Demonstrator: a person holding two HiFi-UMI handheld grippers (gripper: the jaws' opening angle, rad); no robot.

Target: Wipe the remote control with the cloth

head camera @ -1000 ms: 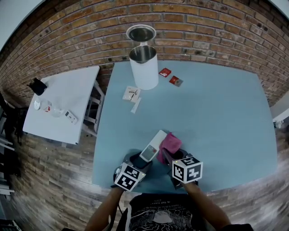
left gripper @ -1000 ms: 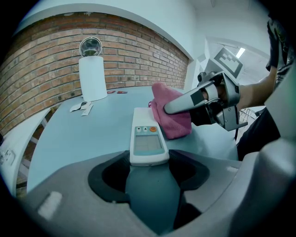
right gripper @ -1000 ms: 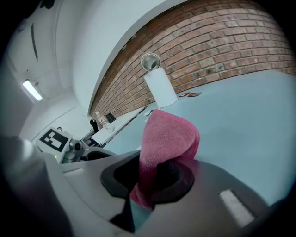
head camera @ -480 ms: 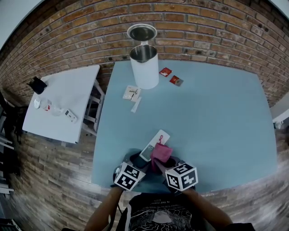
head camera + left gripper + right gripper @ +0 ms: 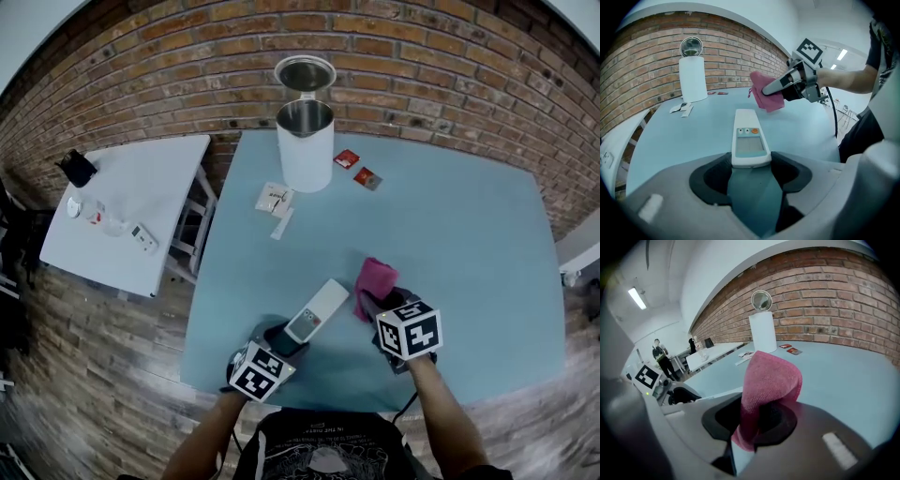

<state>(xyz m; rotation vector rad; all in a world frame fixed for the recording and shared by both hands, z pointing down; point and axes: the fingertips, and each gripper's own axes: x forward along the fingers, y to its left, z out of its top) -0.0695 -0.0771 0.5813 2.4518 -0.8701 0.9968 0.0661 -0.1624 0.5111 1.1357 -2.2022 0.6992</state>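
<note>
Left hand-held gripper (image 5: 751, 164): jaws clamped on the near end of the remote control (image 5: 749, 136), buttons facing up.
Remote control: over the worktop (image 5: 450, 234) by its near edge, angled toward the far edge.
Right hand-held gripper (image 5: 757, 420): jaws pinched tight on the pink cloth (image 5: 771, 378).
Cloth: near the remote's far end, to its right, apart.

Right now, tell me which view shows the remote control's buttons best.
The left gripper view: the remote control is face up, screen and buttons plain, its near end in the left gripper. The head view shows it small from above. In the right gripper view the cloth fills the middle; no buttons show.
</note>
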